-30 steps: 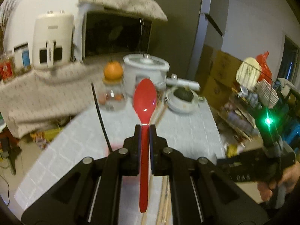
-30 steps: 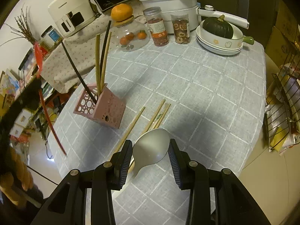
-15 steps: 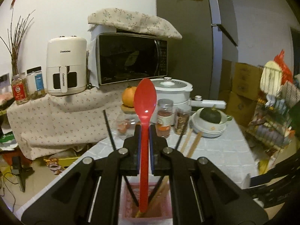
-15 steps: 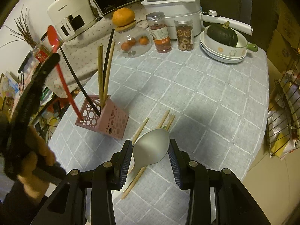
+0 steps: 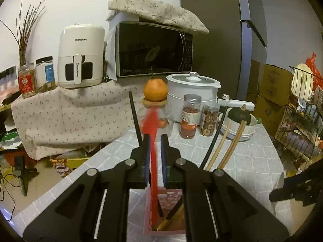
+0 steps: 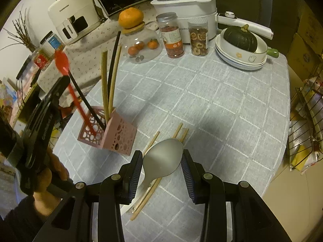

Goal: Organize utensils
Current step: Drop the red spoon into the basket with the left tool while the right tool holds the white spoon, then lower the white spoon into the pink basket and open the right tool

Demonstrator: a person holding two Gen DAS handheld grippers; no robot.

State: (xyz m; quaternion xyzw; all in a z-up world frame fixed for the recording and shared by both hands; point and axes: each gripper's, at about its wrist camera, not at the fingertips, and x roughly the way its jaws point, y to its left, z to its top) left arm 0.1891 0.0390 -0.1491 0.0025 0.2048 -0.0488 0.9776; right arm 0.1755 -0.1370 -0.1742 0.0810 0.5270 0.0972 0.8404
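Observation:
My left gripper (image 5: 155, 139) hangs over the pink perforated holder (image 5: 171, 193) and its jaws are opening. The red spoon (image 5: 153, 181) stands blurred between them, free of the pads, with its handle down in the holder. The right wrist view shows the same red spoon (image 6: 62, 60) leaning out of the pink holder (image 6: 119, 133) beside the left gripper (image 6: 64, 79). Wooden chopsticks (image 6: 105, 80) and black chopsticks (image 6: 114, 60) stand in the holder. My right gripper (image 6: 162, 155) is shut on the bowl of a grey spoon (image 6: 163, 161), above loose wooden chopsticks (image 6: 177, 131) on the tablecloth.
At the back of the table are a glass jar (image 6: 141, 44) topped by an orange, two spice jars (image 6: 171, 38), a white pot (image 6: 187, 4) and a squash in stacked bowls (image 6: 240, 38). A wire rack (image 6: 306, 121) stands off the table's right edge.
The left gripper came down over the pink holder and the red spoon's handle entered it. Its jaws have parted and the spoon is slipping down. The right gripper still holds the grey spoon.

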